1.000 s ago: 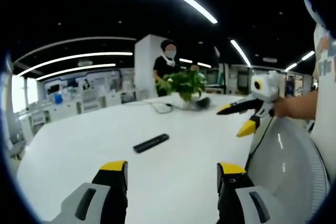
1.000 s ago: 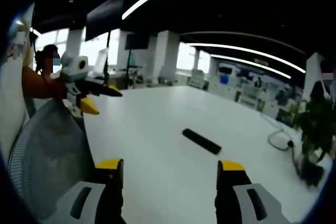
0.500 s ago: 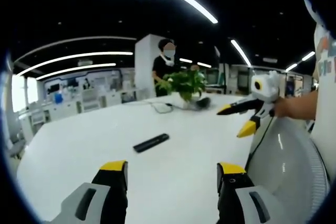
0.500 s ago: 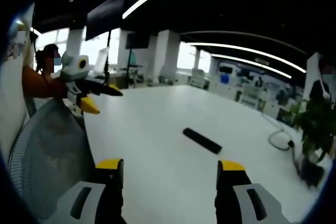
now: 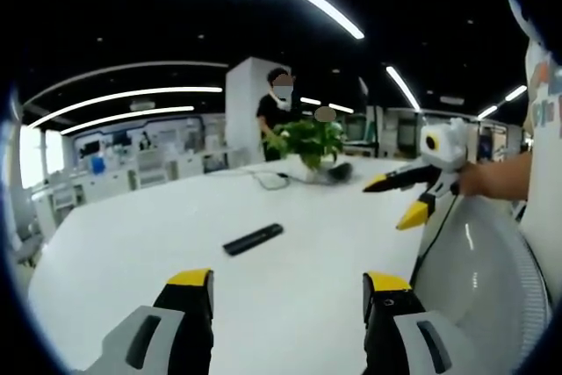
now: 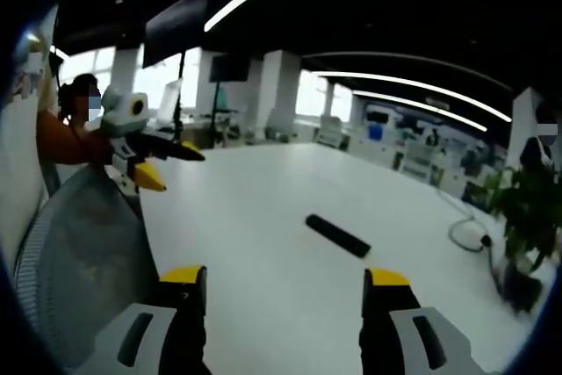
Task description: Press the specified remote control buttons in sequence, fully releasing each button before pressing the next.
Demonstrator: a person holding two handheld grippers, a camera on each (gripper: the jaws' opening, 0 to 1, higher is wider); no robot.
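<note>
A slim black remote control (image 5: 253, 239) lies flat on the white table (image 5: 132, 252), well ahead of my left gripper (image 5: 288, 283), whose yellow-tipped jaws stand wide apart with nothing between them. From the other side the remote control (image 6: 338, 235) lies ahead of my right gripper (image 6: 284, 277), which is also open and holds nothing. Each gripper hangs in the air at the table's near side: the right gripper (image 5: 388, 204) comes in from the right with a hand on it, and the left gripper (image 6: 180, 173) comes in from the left.
A grey mesh chair back (image 5: 479, 261) (image 6: 79, 252) stands close between the two grippers. At the table's far end are a potted plant (image 5: 309, 140) (image 6: 527, 217) and a cable (image 5: 268, 180) (image 6: 465, 234). A person (image 5: 277, 107) stands behind the plant.
</note>
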